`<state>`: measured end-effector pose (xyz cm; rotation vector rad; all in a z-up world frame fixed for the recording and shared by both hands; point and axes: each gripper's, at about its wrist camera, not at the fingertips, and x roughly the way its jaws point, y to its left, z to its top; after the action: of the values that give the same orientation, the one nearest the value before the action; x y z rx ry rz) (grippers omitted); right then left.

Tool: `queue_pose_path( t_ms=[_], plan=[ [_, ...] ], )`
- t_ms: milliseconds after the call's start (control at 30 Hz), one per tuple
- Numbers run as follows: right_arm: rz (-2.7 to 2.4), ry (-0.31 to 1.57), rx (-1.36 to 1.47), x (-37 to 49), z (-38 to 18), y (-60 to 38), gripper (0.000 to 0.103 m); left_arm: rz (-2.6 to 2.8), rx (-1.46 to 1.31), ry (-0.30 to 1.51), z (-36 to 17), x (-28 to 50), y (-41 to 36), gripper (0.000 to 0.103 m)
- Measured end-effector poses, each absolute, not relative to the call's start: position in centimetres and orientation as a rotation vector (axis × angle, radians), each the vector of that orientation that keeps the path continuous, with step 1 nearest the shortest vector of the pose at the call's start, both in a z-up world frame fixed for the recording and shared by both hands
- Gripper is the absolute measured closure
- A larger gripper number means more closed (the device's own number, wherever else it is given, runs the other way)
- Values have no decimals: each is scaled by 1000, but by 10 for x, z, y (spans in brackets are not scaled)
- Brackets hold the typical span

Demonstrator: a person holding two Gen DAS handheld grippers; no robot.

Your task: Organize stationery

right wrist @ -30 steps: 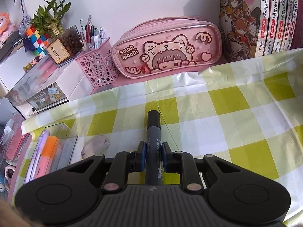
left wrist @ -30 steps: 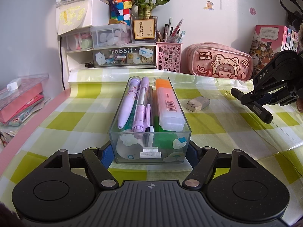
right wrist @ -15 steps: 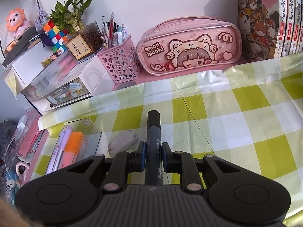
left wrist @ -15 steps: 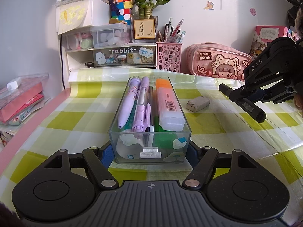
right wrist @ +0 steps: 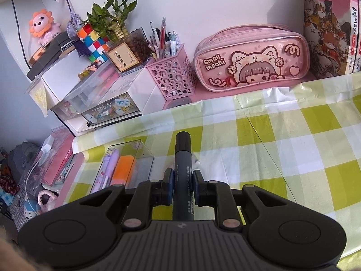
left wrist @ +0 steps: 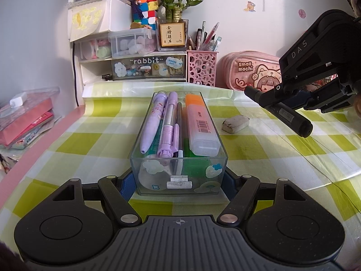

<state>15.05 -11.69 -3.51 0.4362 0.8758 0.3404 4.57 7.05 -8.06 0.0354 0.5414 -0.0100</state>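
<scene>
**Both my grippers are clamped tight**

My left gripper (left wrist: 179, 181) sits low over the table, angled gently downward, its two fingers pressed against the side walls of the clear box (left wrist: 178, 158) they hold. My right gripper (right wrist: 182, 186) hangs above the table off to the right, tipped more steeply down. Its blue pads (right wrist: 169, 180) are pinched on the barrel of a dark marker (right wrist: 183, 176), which sticks out forward past the fingertips.
</scene>
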Motion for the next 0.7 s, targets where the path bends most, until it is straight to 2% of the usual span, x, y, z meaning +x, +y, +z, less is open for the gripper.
queue_pose_path(
  t_ms=[700],
  plan=[
    [428,950,584,146,-27,-77,103,-13,35,541,-81,46,71,31]
  ],
)
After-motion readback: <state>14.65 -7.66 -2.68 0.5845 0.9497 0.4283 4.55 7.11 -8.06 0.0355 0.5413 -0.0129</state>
